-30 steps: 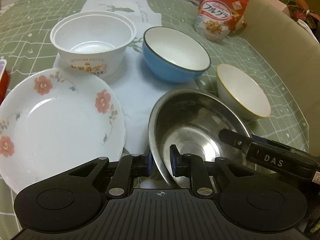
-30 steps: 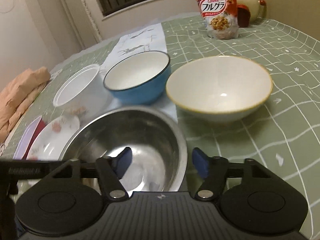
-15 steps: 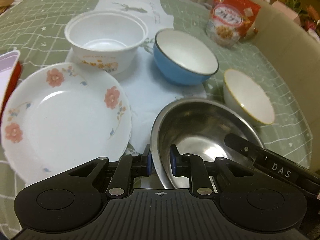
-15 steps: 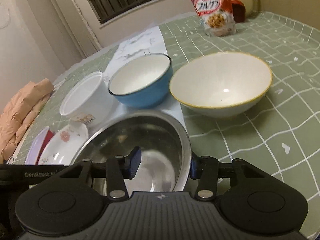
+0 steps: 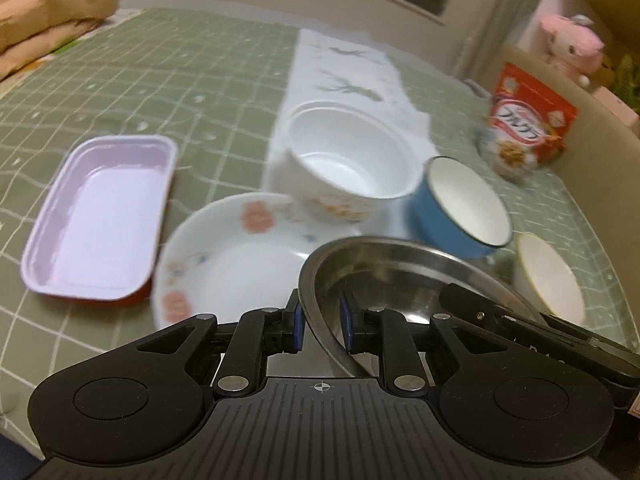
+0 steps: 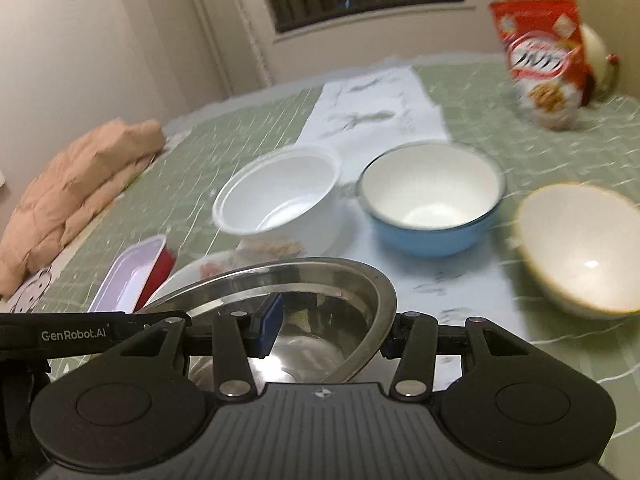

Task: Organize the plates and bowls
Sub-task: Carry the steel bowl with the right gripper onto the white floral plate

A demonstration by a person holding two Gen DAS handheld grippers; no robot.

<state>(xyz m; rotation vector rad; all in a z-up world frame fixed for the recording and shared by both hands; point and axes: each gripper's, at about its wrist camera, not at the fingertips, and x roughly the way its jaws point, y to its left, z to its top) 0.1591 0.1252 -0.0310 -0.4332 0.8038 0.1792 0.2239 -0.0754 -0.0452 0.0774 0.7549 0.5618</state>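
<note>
A round stainless-steel bowl (image 5: 384, 276) is being held at its rim from two sides: the left gripper (image 5: 322, 322) is being kept clamped on the near-left rim, one blue pad inside and one outside the wall, while the right gripper (image 6: 328, 330) is being closed over the opposite rim, with its pads set wider apart and the wall between them. The steel bowl is being carried tilted above the near edge of the green checked table (image 5: 168, 80), partly over a white round plate with pink flowers (image 5: 236, 264). Just beyond the plate, a white plastic tub-shaped bowl (image 5: 348, 168) is being seen on a white printed cloth (image 5: 352, 68), with a blue enamel bowl with a white inside (image 6: 432, 204) beside it and a cream bowl with a yellow rim (image 6: 580, 248) toward the right edge. A pale pink rectangular tray with red sides (image 5: 100, 216) is lying toward the left edge, and a red cereal bag (image 6: 540, 60) is standing near the far right corner.
</note>
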